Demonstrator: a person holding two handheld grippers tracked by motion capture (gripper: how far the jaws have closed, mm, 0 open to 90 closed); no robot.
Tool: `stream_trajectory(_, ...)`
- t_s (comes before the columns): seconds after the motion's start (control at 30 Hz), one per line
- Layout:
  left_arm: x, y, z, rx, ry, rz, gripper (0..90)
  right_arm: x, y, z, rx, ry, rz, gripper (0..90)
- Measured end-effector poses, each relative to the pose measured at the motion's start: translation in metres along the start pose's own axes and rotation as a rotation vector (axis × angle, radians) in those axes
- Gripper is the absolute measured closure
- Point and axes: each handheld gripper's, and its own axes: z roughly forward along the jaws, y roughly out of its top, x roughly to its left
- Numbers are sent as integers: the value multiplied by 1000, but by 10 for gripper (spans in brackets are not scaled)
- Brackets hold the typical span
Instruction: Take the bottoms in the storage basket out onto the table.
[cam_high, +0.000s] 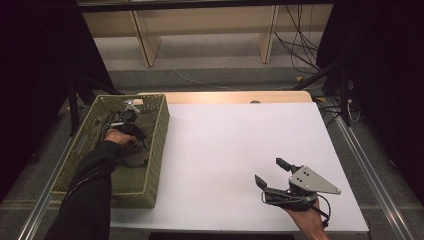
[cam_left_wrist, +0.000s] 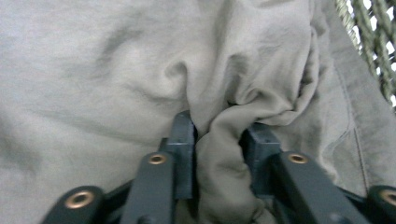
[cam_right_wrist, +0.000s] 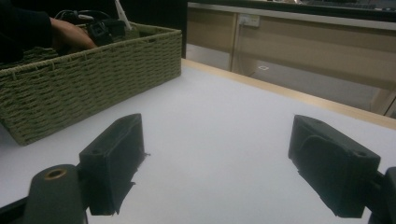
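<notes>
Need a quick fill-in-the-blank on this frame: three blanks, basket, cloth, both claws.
1. The left claw is pinching a fold of grey-green ____ between its jaws.
2. That cloth lies inside the woven green ____ at the table's left side.
3. The right claw, over the bare white table, has its jaws ____ and holds nothing.

Missing words: cloth; basket; open

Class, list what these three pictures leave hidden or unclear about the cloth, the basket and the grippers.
- Cloth: left gripper view, edges cut it off, so its kind stays unclear.
- Basket floor: high view, covered by cloth and sleeve.
- Left gripper jaws: high view, too small and dark.
</notes>
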Motion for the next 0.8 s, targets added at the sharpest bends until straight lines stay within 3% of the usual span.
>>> stream_trajectory(0.17,11,-7,-6,-70,-91,-60,826,-2,0,-1,3,-6,7,196)
stream_trajectory(0.63,29,-31,-55,-331,-286,-138,842,-1,-1,1,5,-13,7,196)
stream_trajectory(0.8,31,-39,-74,-413,-305,-154,843,-2,-1,1,4,-15,11,196)
